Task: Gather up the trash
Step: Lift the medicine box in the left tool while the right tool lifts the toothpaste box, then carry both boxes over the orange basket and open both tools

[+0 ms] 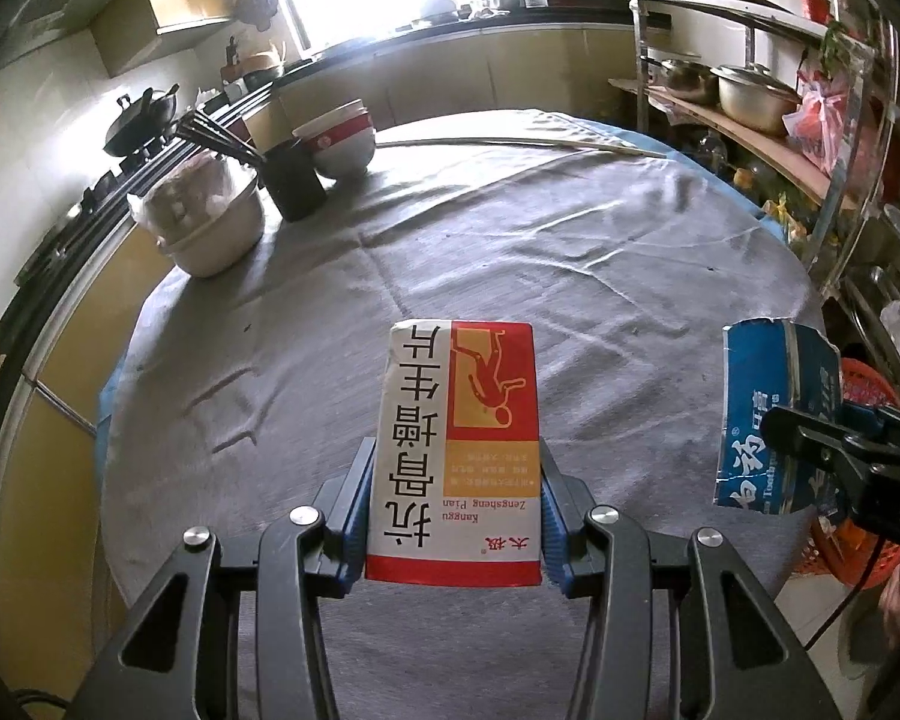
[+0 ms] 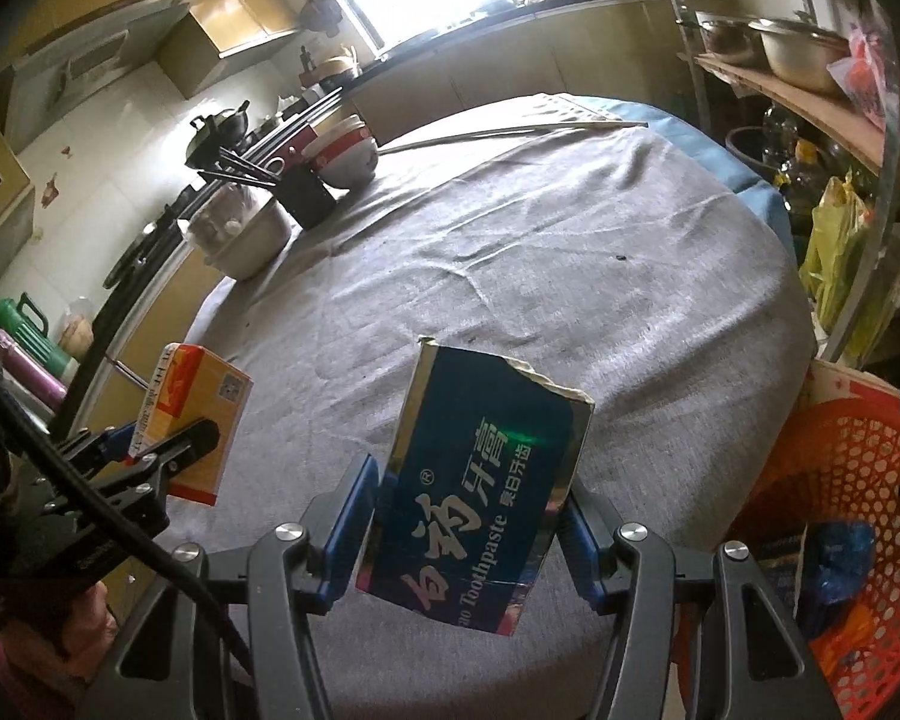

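My left gripper [image 1: 456, 510] is shut on a white, red and orange medicine box [image 1: 457, 444], held above the grey-clothed round table [image 1: 510, 252]. The same box [image 2: 195, 414] shows at the left of the right wrist view, clamped in the left gripper [image 2: 168, 456]. My right gripper [image 2: 468, 522] is shut on a torn blue toothpaste box [image 2: 480, 492], also lifted off the cloth. In the left wrist view that blue box [image 1: 768, 420] hangs at the right edge in the right gripper [image 1: 822, 444]. An orange mesh basket [image 2: 858, 480] with some trash inside stands beside the table at the lower right.
At the table's far left stand a covered white pot [image 1: 210, 222], a black chopstick holder [image 1: 294, 180] and stacked red-and-white bowls [image 1: 339, 141]. A long stick [image 1: 522, 144] lies along the far edge. A metal rack [image 1: 750, 90] with pots stands on the right.
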Demonstrator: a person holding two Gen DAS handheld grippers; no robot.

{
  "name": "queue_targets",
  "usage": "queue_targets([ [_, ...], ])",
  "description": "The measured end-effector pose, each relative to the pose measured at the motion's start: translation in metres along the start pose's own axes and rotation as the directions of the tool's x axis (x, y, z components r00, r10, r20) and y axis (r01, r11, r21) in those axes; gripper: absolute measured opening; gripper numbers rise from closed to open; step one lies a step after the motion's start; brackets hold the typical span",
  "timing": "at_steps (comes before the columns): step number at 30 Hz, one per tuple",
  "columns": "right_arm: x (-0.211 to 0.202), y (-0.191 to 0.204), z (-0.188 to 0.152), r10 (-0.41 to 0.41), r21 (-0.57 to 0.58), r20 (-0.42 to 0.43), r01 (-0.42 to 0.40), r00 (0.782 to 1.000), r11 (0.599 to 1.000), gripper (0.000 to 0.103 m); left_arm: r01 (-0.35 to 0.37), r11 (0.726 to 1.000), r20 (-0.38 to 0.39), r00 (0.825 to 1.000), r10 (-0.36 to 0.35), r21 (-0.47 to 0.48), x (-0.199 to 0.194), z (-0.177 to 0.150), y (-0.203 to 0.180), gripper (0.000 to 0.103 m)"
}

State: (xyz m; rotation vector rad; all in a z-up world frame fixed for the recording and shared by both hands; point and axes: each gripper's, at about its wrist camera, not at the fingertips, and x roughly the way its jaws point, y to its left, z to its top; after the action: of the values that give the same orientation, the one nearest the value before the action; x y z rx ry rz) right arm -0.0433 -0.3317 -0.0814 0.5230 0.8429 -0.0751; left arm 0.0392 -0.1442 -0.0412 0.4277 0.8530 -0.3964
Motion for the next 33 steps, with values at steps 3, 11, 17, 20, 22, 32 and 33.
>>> queue_targets([
  [3,-0.004,0.0,-0.002,0.008,0.001,0.003,-0.008,1.0,1.0,0.06,-0.003,1.0,0.005,1.0,0.003,0.008,-0.003,0.001,-0.004,0.049],
  [11,-0.02,-0.01,-0.006,-0.008,0.015,0.042,0.008,0.999,1.0,0.06,-0.001,0.999,0.019,1.0,0.001,0.046,-0.011,0.003,-0.018,0.049],
  [17,-0.044,-0.041,-0.013,-0.05,0.079,0.086,0.044,0.995,0.996,0.06,0.032,0.991,0.036,0.999,-0.036,0.128,-0.018,0.008,-0.05,0.049],
  [20,-0.058,-0.064,-0.02,-0.08,0.132,0.1,0.067,0.992,0.989,0.061,0.064,0.979,0.055,0.996,-0.076,0.192,-0.024,0.01,-0.078,0.049],
  [22,-0.069,-0.087,-0.026,-0.101,0.189,0.109,0.079,0.989,0.979,0.061,0.09,0.969,0.058,0.993,-0.106,0.229,-0.026,0.011,-0.097,0.049],
  [32,-0.114,-0.175,-0.066,-0.25,0.375,0.105,0.194,0.963,0.907,0.061,0.208,0.895,0.034,0.97,-0.24,0.395,-0.036,0.011,-0.189,0.049],
  [33,-0.116,-0.18,-0.069,-0.256,0.384,0.103,0.199,0.961,0.901,0.061,0.22,0.887,0.027,0.967,-0.252,0.405,-0.036,0.012,-0.194,0.049],
])
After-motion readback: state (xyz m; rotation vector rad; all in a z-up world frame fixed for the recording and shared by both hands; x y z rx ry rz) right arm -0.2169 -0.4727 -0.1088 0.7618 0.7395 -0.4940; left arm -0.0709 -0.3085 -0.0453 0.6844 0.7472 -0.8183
